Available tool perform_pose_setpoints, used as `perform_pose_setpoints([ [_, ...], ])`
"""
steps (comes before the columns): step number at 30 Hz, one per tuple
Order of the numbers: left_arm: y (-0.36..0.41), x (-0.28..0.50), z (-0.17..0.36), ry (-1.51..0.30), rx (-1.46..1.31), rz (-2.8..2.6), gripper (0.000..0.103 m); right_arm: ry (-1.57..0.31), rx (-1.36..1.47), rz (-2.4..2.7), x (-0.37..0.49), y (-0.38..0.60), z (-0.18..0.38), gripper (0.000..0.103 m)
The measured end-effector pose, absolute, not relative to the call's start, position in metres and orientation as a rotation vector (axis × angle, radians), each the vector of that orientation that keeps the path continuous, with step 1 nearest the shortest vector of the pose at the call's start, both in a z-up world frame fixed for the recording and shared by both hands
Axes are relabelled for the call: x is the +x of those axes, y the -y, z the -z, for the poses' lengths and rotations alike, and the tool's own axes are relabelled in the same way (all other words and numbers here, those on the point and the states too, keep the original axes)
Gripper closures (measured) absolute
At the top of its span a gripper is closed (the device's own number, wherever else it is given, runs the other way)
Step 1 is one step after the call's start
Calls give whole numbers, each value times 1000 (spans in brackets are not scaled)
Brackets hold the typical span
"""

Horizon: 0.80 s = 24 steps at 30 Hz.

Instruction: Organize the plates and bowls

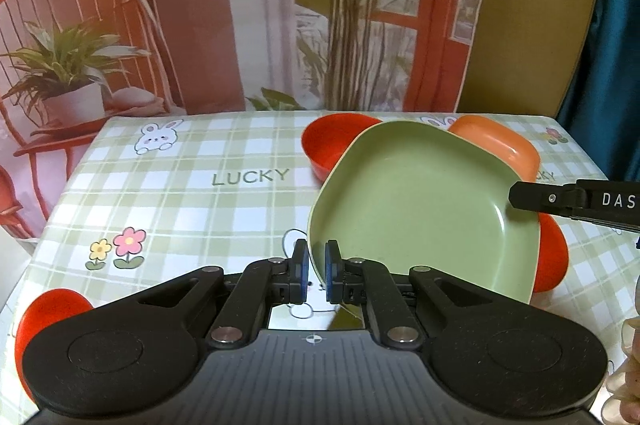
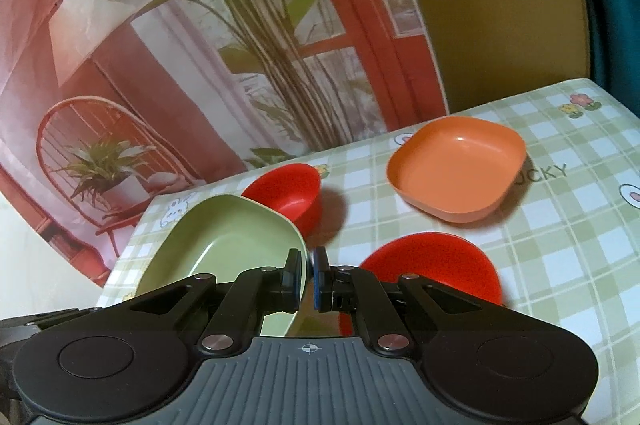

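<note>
Two grippers are sharing one load. Left wrist view: your left gripper (image 1: pixel 316 271) is pinching the near-left rim of the green rounded-square matte plastic plate (image 1: pixel 424 209), pads pressed on the thin wall. You are holding it tilted above the checked green-and-white tablecloth (image 1: pixel 192 201), likely so it clears the other dishes. The right gripper (image 1: pixel 520 199) is reaching in from the right and meeting the opposite rim, steadying the wide plate against sagging. Behind the plate, a red round glossy bowl (image 1: pixel 324 145) and an orange rounded-square plastic dish (image 1: pixel 504 141) are peeking out; another red round bowl (image 1: pixel 554 257) is showing at the plate's right edge, and a third red piece (image 1: pixel 44 309) is sitting at far left.

Right wrist view: your right gripper (image 2: pixel 307 275) is clamping the green plate's (image 2: pixel 224 237) rim, fingers closed on it. The plate is hanging left of the gripper, off the cloth. The orange dish (image 2: pixel 456 169) is sitting alone ahead, shallow and smooth, probably the nesting target. Two red bowls, far (image 2: pixel 288 191) and near (image 2: pixel 436 261), are resting apart on the cloth (image 2: pixel 560 245).
</note>
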<state>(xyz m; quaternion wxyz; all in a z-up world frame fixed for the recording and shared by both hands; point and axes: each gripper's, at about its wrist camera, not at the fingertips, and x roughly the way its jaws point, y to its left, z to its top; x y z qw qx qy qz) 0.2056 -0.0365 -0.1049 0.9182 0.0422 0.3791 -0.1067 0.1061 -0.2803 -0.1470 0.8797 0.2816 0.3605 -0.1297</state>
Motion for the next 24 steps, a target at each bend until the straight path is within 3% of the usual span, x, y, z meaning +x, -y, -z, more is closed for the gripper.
perform_pose_setpoints([
  [24, 43, 174, 119, -798, 63, 201, 93, -798, 611, 252, 74, 276, 166, 96],
])
